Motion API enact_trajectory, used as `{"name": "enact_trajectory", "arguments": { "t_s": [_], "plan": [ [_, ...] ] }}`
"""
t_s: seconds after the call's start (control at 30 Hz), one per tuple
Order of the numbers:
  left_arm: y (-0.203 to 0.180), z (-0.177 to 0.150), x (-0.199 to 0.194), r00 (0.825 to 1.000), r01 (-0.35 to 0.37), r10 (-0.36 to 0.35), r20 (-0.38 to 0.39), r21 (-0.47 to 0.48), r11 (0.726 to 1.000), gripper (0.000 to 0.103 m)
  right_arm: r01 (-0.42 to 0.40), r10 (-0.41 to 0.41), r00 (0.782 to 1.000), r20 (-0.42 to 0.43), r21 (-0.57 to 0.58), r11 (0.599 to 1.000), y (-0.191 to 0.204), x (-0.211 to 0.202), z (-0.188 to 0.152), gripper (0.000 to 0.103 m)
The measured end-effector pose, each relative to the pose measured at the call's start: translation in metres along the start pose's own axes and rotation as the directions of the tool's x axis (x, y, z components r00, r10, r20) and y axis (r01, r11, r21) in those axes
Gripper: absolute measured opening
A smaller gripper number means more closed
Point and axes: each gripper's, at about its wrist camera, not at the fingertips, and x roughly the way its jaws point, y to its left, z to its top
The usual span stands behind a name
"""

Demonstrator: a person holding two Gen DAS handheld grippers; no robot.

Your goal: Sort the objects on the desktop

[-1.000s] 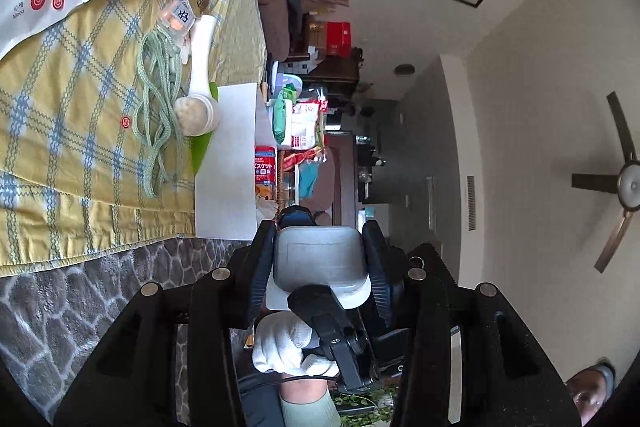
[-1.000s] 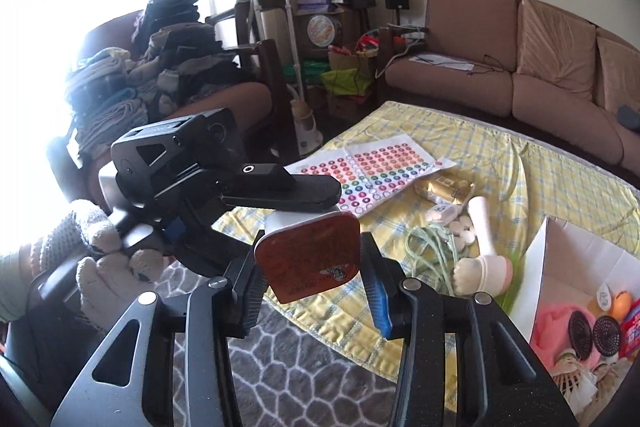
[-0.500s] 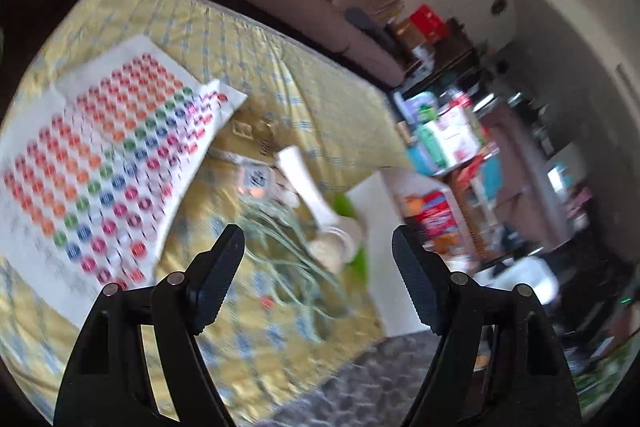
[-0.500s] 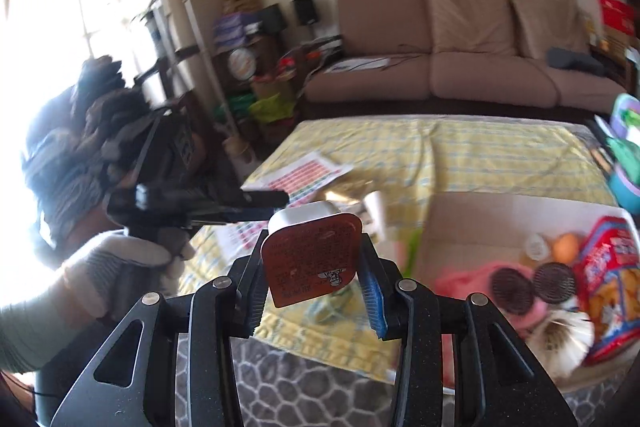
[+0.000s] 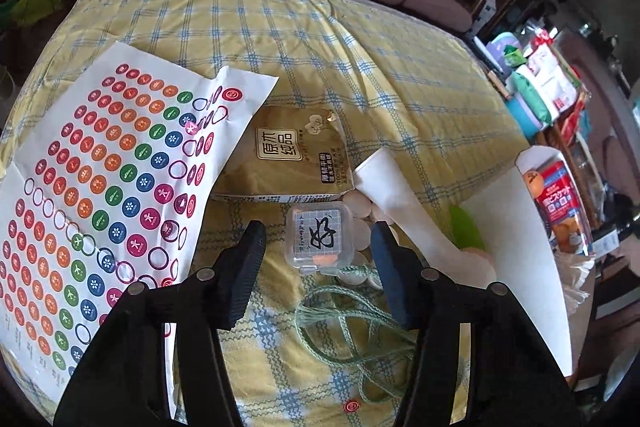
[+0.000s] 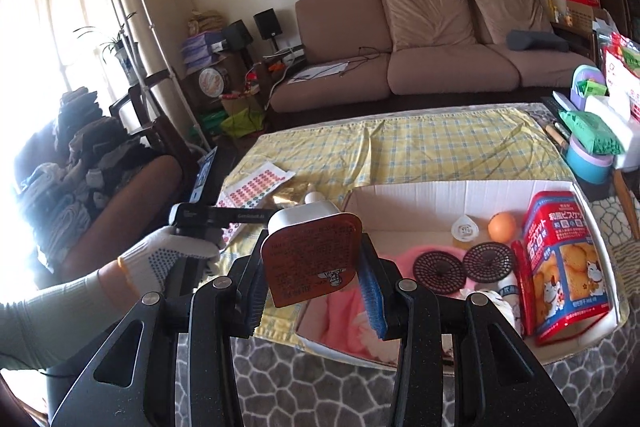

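Whereas a second earlier the left gripper (image 5: 318,259) was rolled sideways facing the right one, with a grey-white cup between its fingers, it now pointed down at the yellow checked tablecloth (image 5: 400,75) with jaws spread wide and nothing between them. A small clear plastic case (image 5: 319,241) with a handwritten label lay on the cloth in the gap between the fingers, touching neither. Just beyond it sat a tan foil packet (image 5: 288,159), a sticker sheet (image 5: 108,195) to its left, a white tube-shaped handle (image 5: 396,199) to its right, and a green cord (image 5: 352,323) looped nearer the camera. The right gripper (image 6: 312,267) kept its clamp on the small white cup with a brown foil lid (image 6: 310,259), held in the air at the near left corner of the white cardboard box (image 6: 420,191); earlier it sat further left, off the box. Inside the box were a pink cloth (image 6: 344,311), two dark round mesh discs (image 6: 464,265), an orange ball (image 6: 502,227), a small white teardrop pod (image 6: 464,229) and a red-blue biscuit bag (image 6: 564,263). A white dotted work glove (image 6: 168,259) on the person's hand held the left tool's handle in the right wrist view.
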Motion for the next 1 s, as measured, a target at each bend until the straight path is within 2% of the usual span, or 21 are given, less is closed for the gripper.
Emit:
{"name": "enact_trajectory", "arguments": {
  "t_s": [0.07, 0.13, 0.17, 0.3, 0.43, 0.5, 0.57, 0.67, 0.73, 0.83, 0.87, 0.93, 0.97, 1.0],
  "plan": [
    [0.004, 0.002, 0.001, 1.0, 0.011, -0.011, 0.014, -0.015, 1.0, 0.046, 0.002, -0.002, 1.0, 0.007, -0.001, 1.0, -0.003, -0.006, -0.002, 0.041],
    [0.006, 0.006, 0.005, 1.0, 0.014, -0.013, 0.015, -0.028, 1.0, 0.035, 0.001, -0.001, 1.0, 0.013, 0.01, 1.0, -0.008, -0.013, -0.002, 0.041],
    [0.006, 0.007, 0.006, 1.0, 0.015, -0.014, 0.012, -0.027, 1.0, 0.032, 0.005, -0.005, 1.0, 0.017, 0.019, 1.0, -0.01, -0.016, -0.002, 0.041],
    [0.001, 0.005, 0.001, 1.0, 0.015, -0.015, 0.018, -0.01, 1.0, 0.032, 0.071, -0.073, 0.996, 0.051, 0.043, 0.997, -0.025, -0.033, 0.004, 0.041],
    [-0.015, -0.001, -0.028, 0.998, 0.041, -0.043, 0.041, 0.045, 0.998, 0.032, 0.153, -0.159, 0.986, 0.056, 0.097, 0.983, -0.041, -0.042, 0.01, 0.041],
    [-0.03, -0.004, -0.047, 0.996, 0.061, -0.066, 0.053, 0.093, 0.994, 0.032, 0.203, -0.206, 0.978, 0.021, 0.108, 0.973, -0.047, -0.039, 0.013, 0.041],
    [-0.045, -0.006, -0.065, 0.994, 0.078, -0.086, 0.061, 0.132, 0.988, 0.032, 0.253, -0.252, 0.967, -0.034, 0.068, 0.965, -0.047, -0.027, 0.019, 0.041],
    [-0.065, -0.006, -0.09, 0.987, 0.124, -0.14, 0.083, 0.171, 0.977, 0.032, 0.251, -0.252, 0.96, -0.123, -0.023, 0.968, -0.045, 0.007, 0.033, 0.041],
    [-0.074, -0.007, -0.104, 0.981, 0.147, -0.167, 0.099, 0.183, 0.972, 0.032, 0.229, -0.253, 0.941, -0.225, -0.128, 0.965, -0.039, 0.044, 0.045, 0.041],
    [-0.079, -0.008, -0.121, 0.976, 0.16, -0.184, 0.118, 0.185, 0.97, 0.032, 0.177, -0.318, 0.866, -0.386, -0.358, 0.917, -0.02, 0.106, 0.053, 0.041],
    [-0.077, -0.009, -0.124, 0.975, 0.166, -0.189, 0.121, 0.179, 0.97, 0.032, 0.142, -0.357, 0.823, -0.441, -0.449, 0.882, -0.013, 0.131, 0.05, 0.041],
    [-0.072, -0.012, -0.128, 0.972, 0.183, -0.203, 0.12, 0.159, 0.97, 0.032, 0.089, -0.421, 0.765, -0.487, -0.567, 0.819, -0.008, 0.162, 0.04, 0.041],
    [-0.069, -0.014, -0.13, 0.971, 0.19, -0.208, 0.119, 0.149, 0.97, 0.032, 0.054, -0.449, 0.742, -0.498, -0.623, 0.781, -0.006, 0.175, 0.034, 0.041],
    [-0.067, -0.015, -0.13, 0.971, 0.193, -0.211, 0.116, 0.144, 0.971, 0.032, 0.02, -0.469, 0.729, -0.498, -0.669, 0.743, -0.003, 0.187, 0.028, 0.041]
  ]
}}
